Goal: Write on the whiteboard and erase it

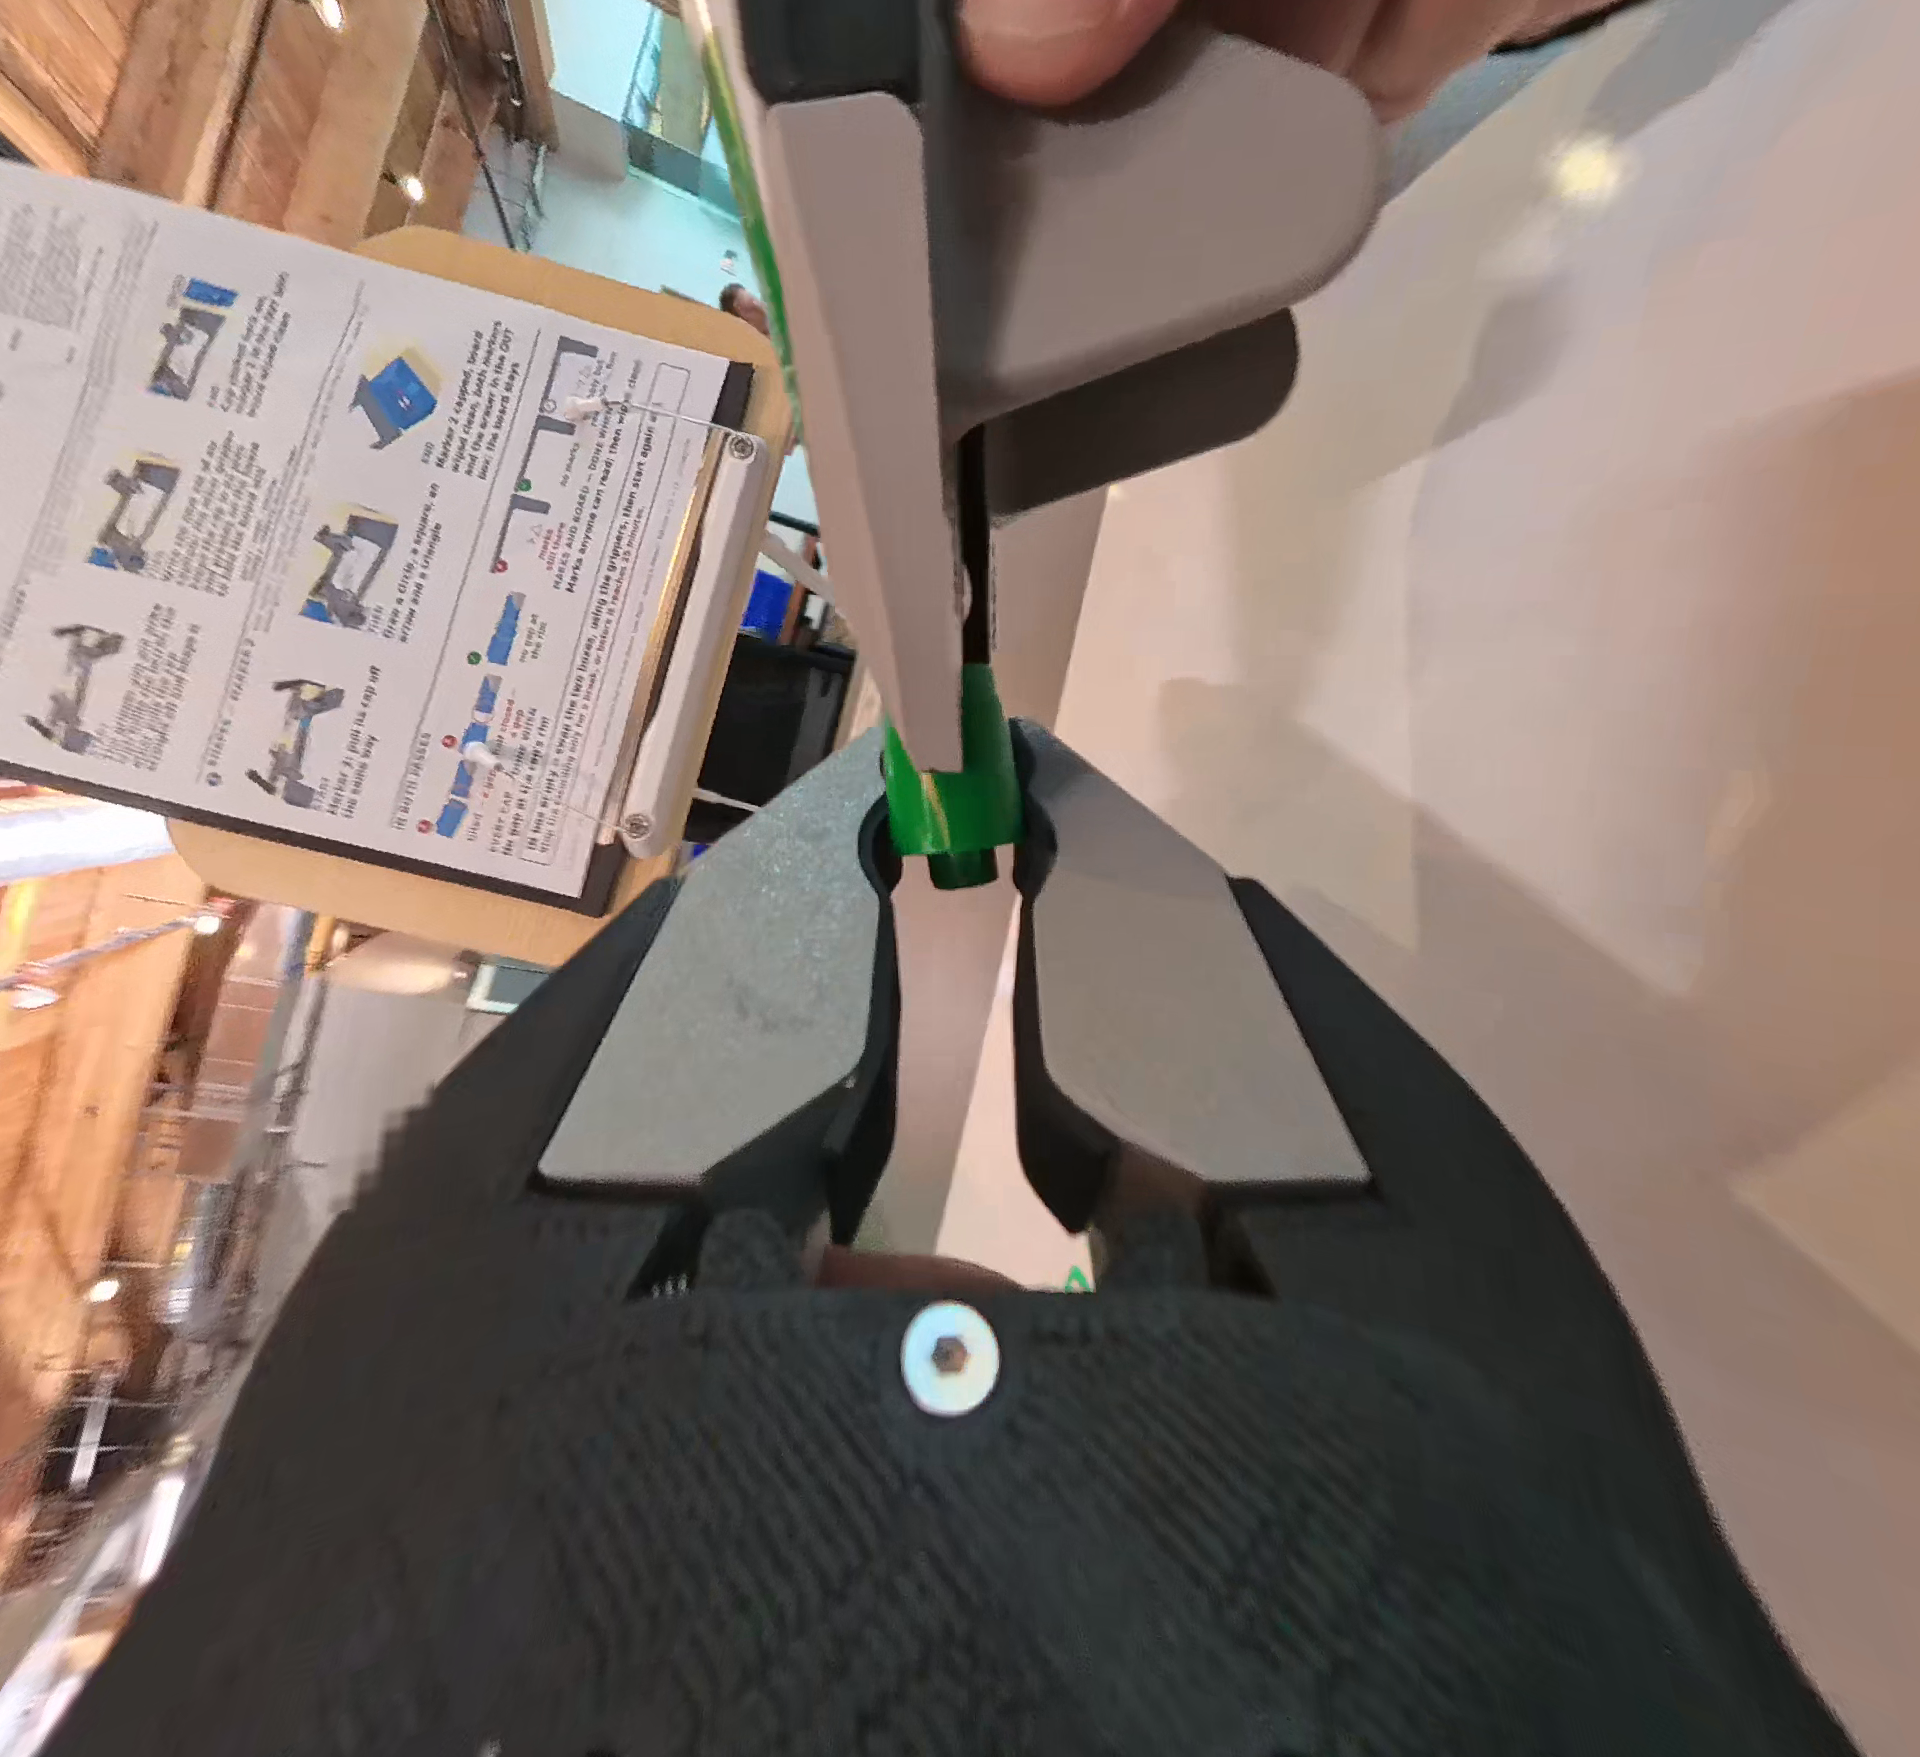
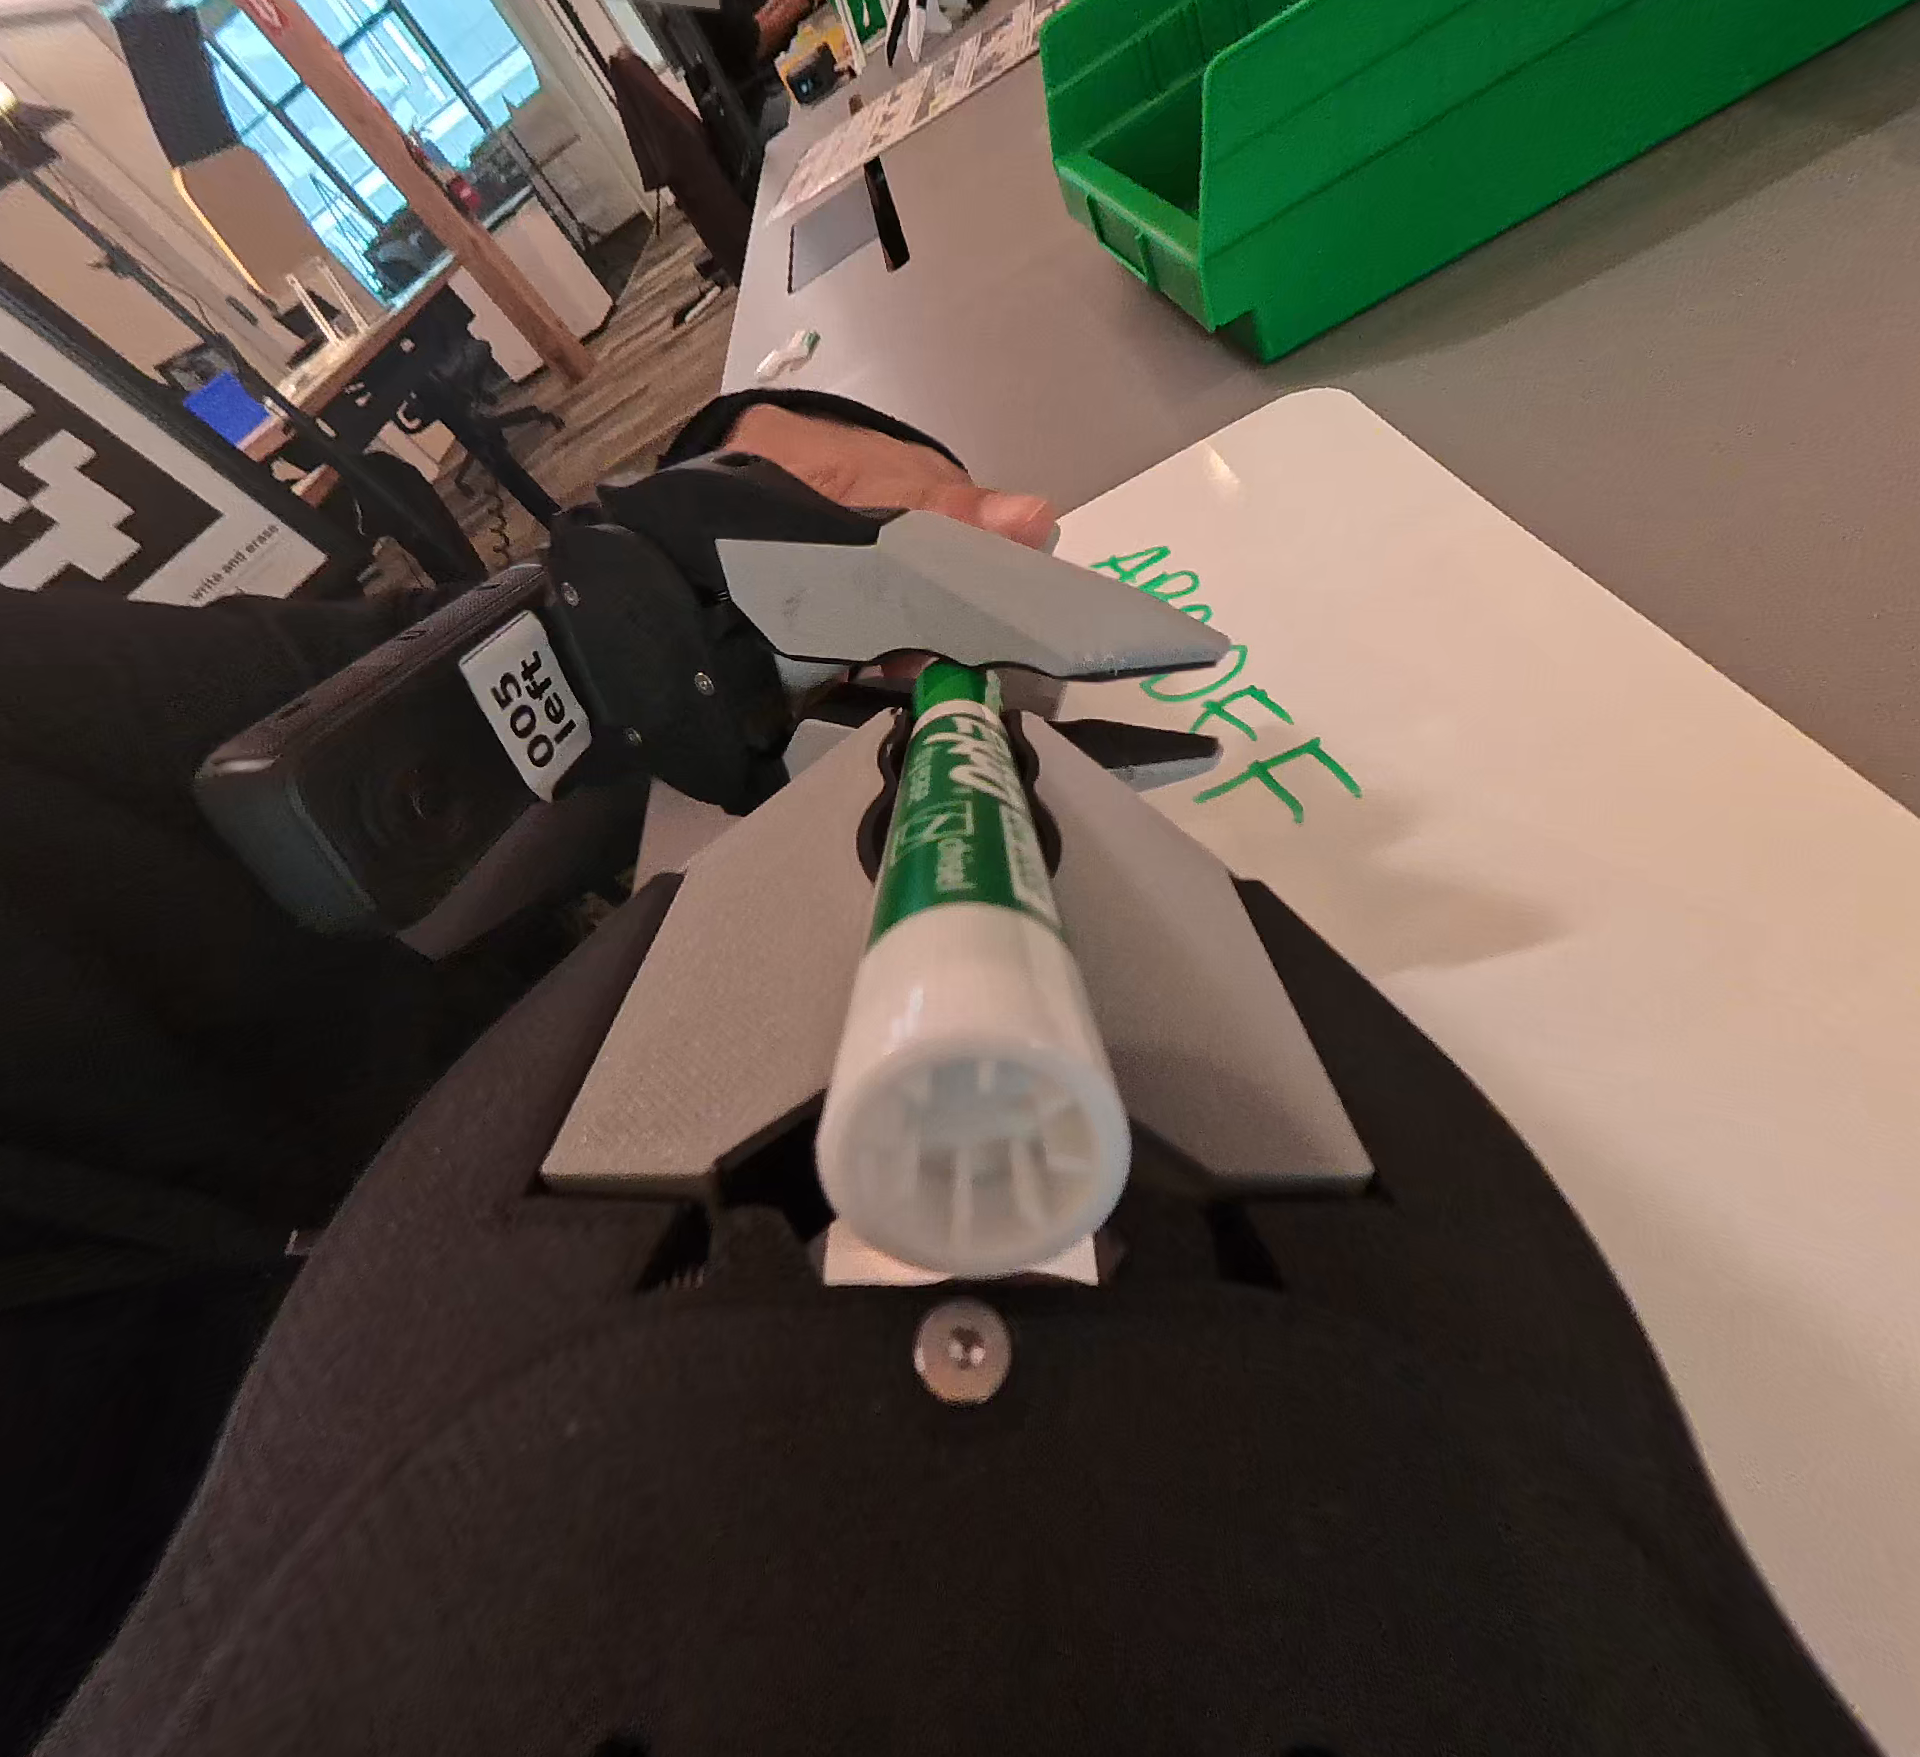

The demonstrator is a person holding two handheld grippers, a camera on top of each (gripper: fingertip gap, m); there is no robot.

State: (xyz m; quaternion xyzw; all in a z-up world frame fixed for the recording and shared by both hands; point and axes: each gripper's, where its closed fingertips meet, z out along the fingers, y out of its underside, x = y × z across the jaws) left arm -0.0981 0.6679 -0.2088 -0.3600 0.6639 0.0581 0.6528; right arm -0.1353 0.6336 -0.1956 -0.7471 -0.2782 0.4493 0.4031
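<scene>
The right gripper [image 2: 961, 772] pinches a green-and-white dry-erase marker [image 2: 961, 886] between its fingers, barrel end toward the camera. The left gripper [image 1: 951, 814] has its fingers pressed onto the marker's green cap [image 1: 966, 772], meeting the right one tip to tip above the whiteboard [image 2: 1558, 772]. The whiteboard lies flat on a grey worktop [image 2: 1039, 336], green handwriting [image 2: 1236, 731] near its far edge. Two green plastic bins [image 2: 1403, 97] stand toward the worktop's far right corner. A clipboard with an instruction sheet [image 1: 364, 512] stands beyond. The room is an open office with timber posts [image 2: 343, 97], large windows [image 2: 416, 14] and carpet.
</scene>
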